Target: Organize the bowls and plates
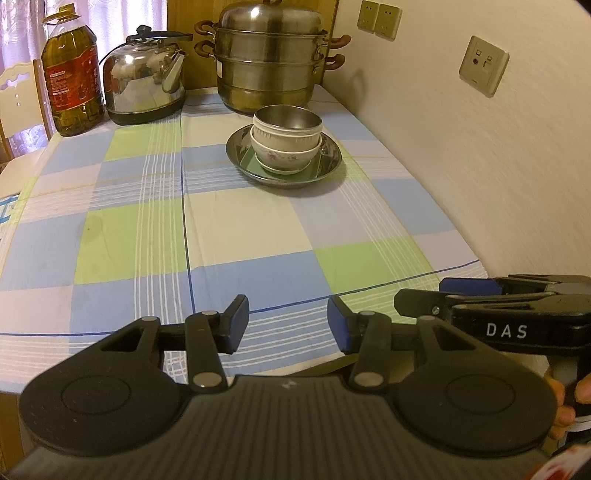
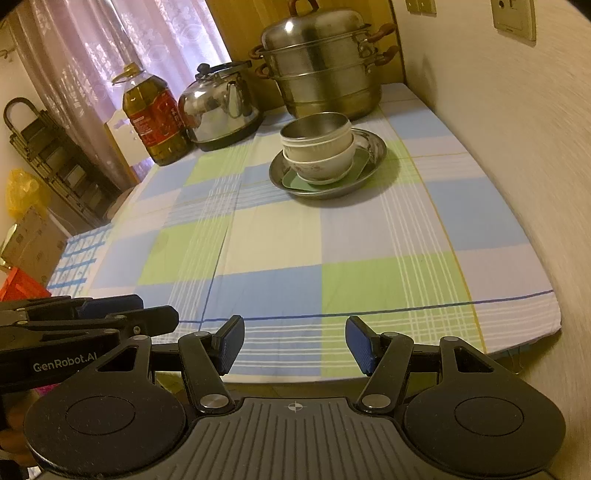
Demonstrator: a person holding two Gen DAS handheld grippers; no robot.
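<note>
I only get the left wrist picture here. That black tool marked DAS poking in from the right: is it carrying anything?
Observer: No. The right wrist view shows the right gripper head-on, open, with nothing between its fingers.
Operator: What's off to the left of the table? My picture stops at the chair.
Observer: A yellow plastic bag sits above a cardboard box there.
Operator: And the steamer pot's top is cut off for me.
Observer: The steamer pot has a domed lid topped with a brown loop handle.
</note>
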